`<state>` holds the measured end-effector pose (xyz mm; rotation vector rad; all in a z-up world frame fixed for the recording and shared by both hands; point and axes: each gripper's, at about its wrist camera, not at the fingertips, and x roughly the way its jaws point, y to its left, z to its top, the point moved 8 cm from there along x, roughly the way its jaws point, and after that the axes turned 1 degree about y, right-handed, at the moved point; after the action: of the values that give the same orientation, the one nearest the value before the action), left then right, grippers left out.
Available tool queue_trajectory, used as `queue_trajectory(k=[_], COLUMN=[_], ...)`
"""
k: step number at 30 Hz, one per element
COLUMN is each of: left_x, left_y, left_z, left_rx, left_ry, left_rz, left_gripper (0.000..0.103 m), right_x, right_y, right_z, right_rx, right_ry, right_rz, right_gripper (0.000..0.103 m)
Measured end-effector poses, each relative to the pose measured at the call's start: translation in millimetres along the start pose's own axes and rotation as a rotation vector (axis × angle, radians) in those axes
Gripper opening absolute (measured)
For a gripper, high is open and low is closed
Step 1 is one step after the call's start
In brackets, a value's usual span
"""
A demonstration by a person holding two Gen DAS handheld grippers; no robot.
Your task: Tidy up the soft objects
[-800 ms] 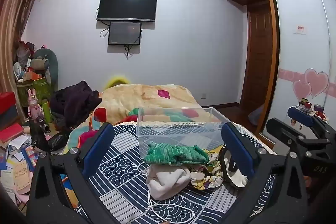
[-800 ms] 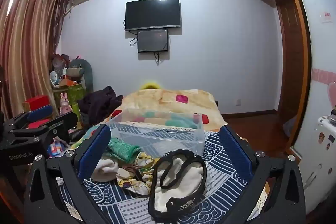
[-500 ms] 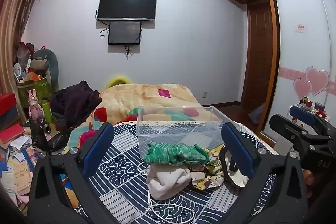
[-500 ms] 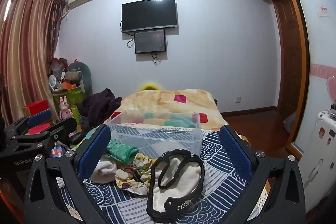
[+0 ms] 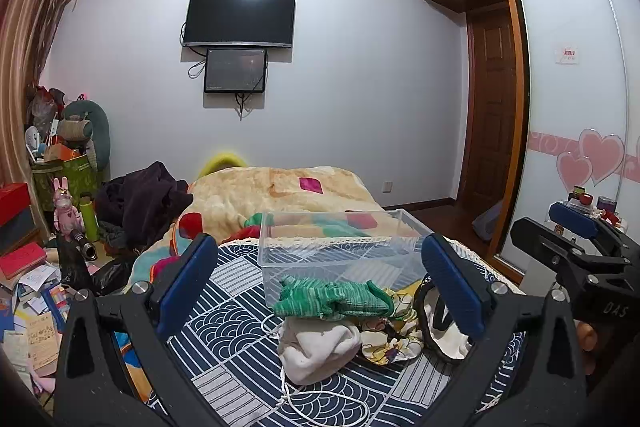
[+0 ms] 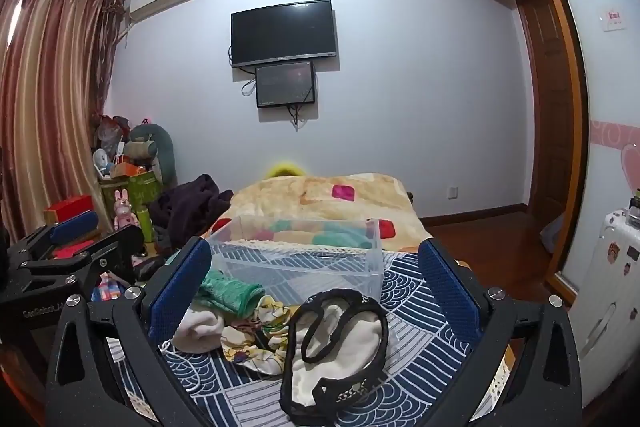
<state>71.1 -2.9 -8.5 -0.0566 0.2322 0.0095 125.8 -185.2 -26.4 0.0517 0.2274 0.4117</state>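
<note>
Both grippers, left gripper and right gripper, spread wide, holding nothing. Black-trimmed underwear, lower centre: light, limp, snag-prone; pinch the bunched waistband. Clear bin just behind.

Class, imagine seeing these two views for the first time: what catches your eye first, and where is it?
A heap of soft garments lies on the blue patterned bedspread, a green knitted piece on top. Just behind it stands a clear plastic bin. On the far wall hangs a dark television.
</note>
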Motion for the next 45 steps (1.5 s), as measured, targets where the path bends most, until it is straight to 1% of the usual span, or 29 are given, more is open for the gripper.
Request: queue_trajectory(k=[14,45], left_x=[-0.1,-0.3], left_y=[-5.7,-7.1], left_z=[-1.5,-0.5], left_rx=[0.025,0.014], left_ry=[-0.009,-0.008], left_rz=[0.012,0.004], left_gripper=[0.103,0.103], right_x=[-1.0,-3.0], right_y=[1.4,3.1], right_z=[-1.3,0.4], right_rx=[-0.004,0.004], right_ry=[-0.01,-0.015], right_rz=[0.001,0.0], right_gripper=[0.103,0.103])
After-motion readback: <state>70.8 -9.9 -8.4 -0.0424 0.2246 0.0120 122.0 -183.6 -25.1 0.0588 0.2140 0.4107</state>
